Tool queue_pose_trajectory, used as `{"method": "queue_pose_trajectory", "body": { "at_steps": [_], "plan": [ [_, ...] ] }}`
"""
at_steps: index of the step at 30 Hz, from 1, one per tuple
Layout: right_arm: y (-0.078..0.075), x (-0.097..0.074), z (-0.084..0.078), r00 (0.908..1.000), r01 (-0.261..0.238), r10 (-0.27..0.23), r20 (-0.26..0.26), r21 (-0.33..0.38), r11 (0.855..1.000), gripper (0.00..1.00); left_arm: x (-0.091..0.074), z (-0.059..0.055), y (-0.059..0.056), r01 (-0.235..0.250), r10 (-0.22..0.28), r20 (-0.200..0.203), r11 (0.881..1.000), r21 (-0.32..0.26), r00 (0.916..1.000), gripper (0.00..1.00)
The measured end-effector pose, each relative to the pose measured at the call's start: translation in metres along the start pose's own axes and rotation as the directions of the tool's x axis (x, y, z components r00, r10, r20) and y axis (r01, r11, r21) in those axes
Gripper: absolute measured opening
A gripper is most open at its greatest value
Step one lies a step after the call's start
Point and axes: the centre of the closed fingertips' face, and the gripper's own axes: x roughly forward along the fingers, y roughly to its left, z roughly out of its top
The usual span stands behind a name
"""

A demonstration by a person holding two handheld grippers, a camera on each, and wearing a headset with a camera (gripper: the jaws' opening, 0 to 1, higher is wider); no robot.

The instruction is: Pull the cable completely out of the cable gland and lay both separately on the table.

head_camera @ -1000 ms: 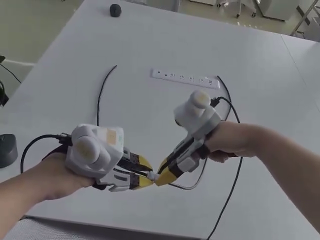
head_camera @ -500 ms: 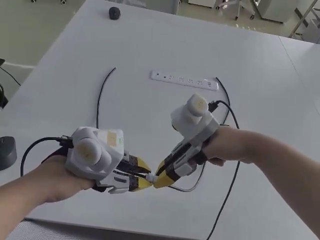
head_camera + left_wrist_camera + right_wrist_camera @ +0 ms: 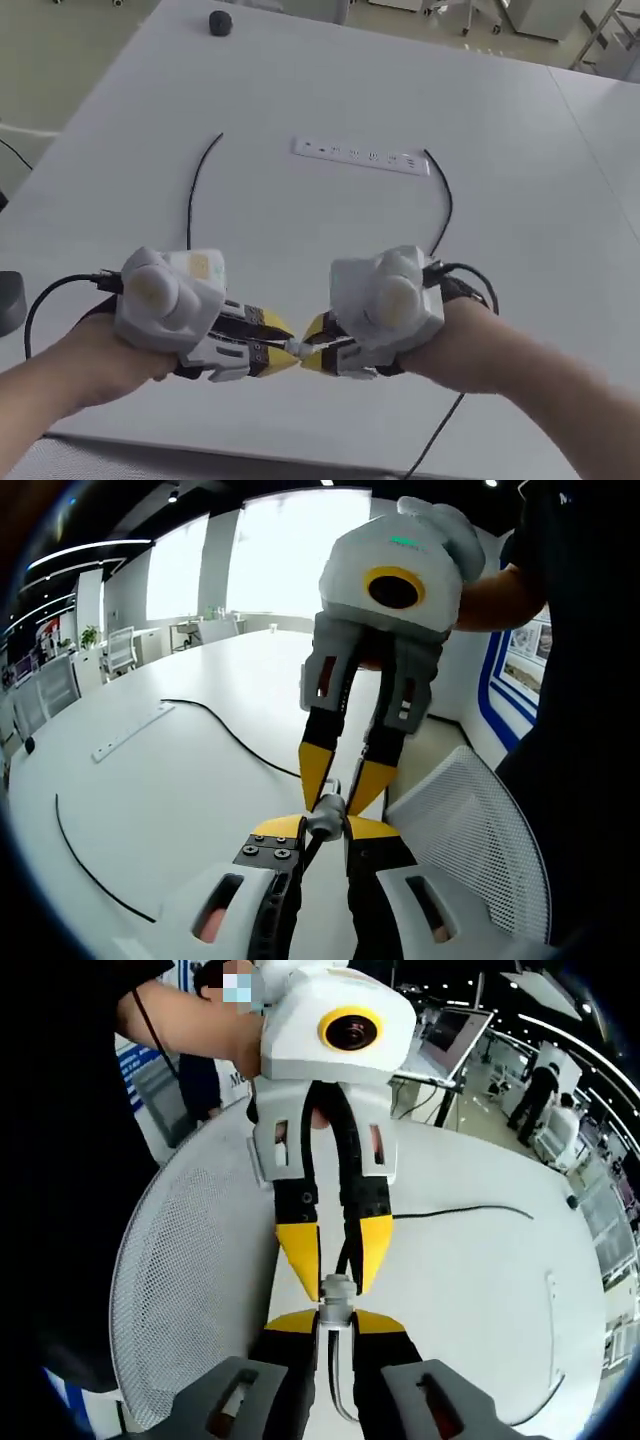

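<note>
A small pale cable gland [image 3: 299,349] hangs between two grippers that meet tip to tip above the table's near edge. In the right gripper view my right gripper [image 3: 337,1322] is shut on the gland [image 3: 337,1298], and a thin pale wire [image 3: 333,1380] runs back between its jaws. In the left gripper view my left gripper [image 3: 325,828] is shut just behind the gland [image 3: 325,820] on a black cable [image 3: 309,857] that runs back between its jaws. The right gripper [image 3: 345,780] faces it from above. In the head view the left gripper [image 3: 283,351] and right gripper [image 3: 313,352] nearly touch.
A white power strip [image 3: 360,158] lies mid-table. Loose black cables [image 3: 192,190] [image 3: 445,205] curve on either side of it. A dark round object [image 3: 220,22] sits at the far edge. A white mesh chair [image 3: 190,1290] stands under the hands, off the table's near edge.
The right gripper has tipped down from a steep slant to level, facing the left gripper. Both stay tip to tip on the gland. The head camera has shifted.
</note>
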Motion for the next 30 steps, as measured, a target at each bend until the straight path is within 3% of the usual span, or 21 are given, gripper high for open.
{"method": "queue_pose_trajectory", "body": {
  "at_steps": [2,10,30],
  "plan": [
    [0.0011,-0.0016,0.0003,0.9992,0.039,-0.038,0.006,-0.012,0.999,0.07,-0.0010,0.0007,0.0000,-0.001,0.001,0.009,1.000,-0.010,1.0000,0.16],
    [0.0015,-0.0039,0.0018,0.9960,0.089,-0.089,0.007,-0.093,0.992,0.08,-0.0012,0.0017,-0.0031,0.000,0.001,0.032,0.999,-0.044,0.9995,0.15],
    [-0.0049,-0.0051,0.0079,0.9929,0.118,-0.116,0.023,-0.090,0.989,0.09,-0.0079,0.0062,0.0016,0.004,0.000,0.067,0.999,-0.054,0.9978,0.15]
  ]
}}
